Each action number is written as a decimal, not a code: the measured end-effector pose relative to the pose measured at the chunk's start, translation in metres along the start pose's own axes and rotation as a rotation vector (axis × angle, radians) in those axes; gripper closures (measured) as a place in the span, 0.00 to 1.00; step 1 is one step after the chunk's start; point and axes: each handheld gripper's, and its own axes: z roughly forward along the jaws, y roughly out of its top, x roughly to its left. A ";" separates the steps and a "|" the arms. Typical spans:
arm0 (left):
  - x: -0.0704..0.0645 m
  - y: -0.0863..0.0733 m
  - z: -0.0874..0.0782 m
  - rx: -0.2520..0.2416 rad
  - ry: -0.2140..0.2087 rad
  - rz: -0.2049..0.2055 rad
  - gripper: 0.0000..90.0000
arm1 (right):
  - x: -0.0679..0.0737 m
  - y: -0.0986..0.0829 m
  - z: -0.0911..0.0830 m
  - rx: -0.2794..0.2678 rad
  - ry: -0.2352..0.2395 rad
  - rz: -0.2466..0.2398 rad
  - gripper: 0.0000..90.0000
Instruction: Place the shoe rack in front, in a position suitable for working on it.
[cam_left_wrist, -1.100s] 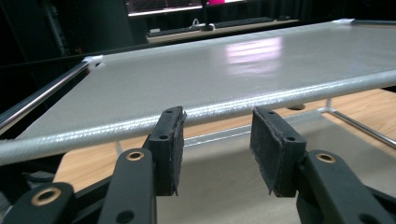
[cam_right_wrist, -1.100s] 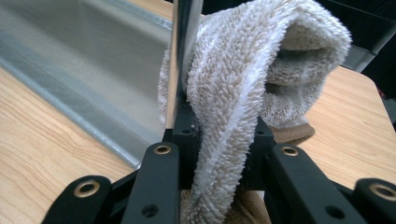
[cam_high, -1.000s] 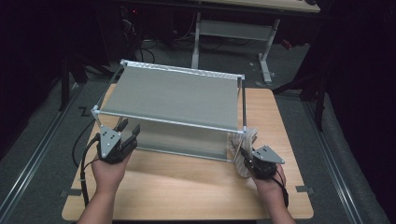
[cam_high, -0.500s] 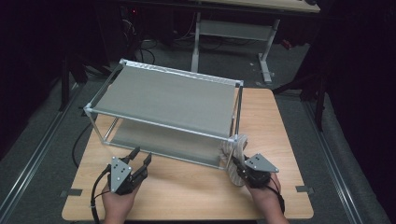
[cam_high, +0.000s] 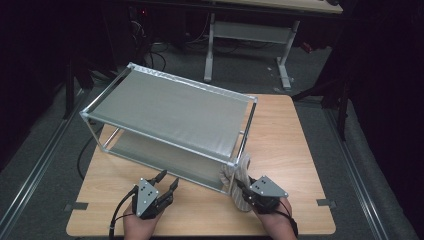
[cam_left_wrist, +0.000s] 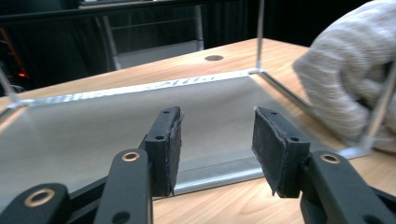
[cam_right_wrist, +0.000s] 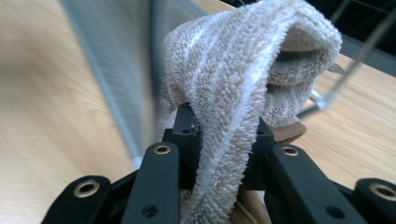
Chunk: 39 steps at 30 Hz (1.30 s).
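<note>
In the high view the left tool (cam_high: 167, 184) hovers over the wooden surface (cam_high: 300, 150) at about 7 o'clock, just short of the near edge of the metal rack (cam_high: 170, 112). Its jaws stand well apart, released, with nothing between them. In the left gripper view the two padded fingers (cam_left_wrist: 170, 149) point at the rack's lower shelf (cam_left_wrist: 116, 121) and touch nothing; bare wood lies under them.

The rack sits at the middle of the surface, turned slightly, with its far left corner toward 11 o'clock. There is one rack, with two grey shelves, one above the other, joined by thin corner posts.

At about 5 o'clock the right tool (cam_high: 243, 191) is clenched on a beige striped towel (cam_high: 239, 175). In the right gripper view the jaws pinch a fold of the towel (cam_right_wrist: 243, 84) tightly, and the cloth rises above them in a hump. The towel rests at the rack's near right corner, against the corner post and partly on the wood.

There is one towel, two tools and two hands, one behind each tool at the surface's near edge.
</note>
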 end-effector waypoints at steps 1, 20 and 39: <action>-0.003 0.001 0.002 -0.002 -0.008 -0.001 0.58 | -0.005 -0.002 0.001 0.007 -0.017 0.005 0.80; -0.078 0.016 0.054 0.002 -0.253 0.007 0.58 | -0.075 -0.031 -0.010 0.070 -0.215 0.155 0.80; -0.111 0.039 0.074 -0.037 -0.252 0.091 0.87 | -0.067 -0.028 -0.008 0.059 -0.177 0.151 0.79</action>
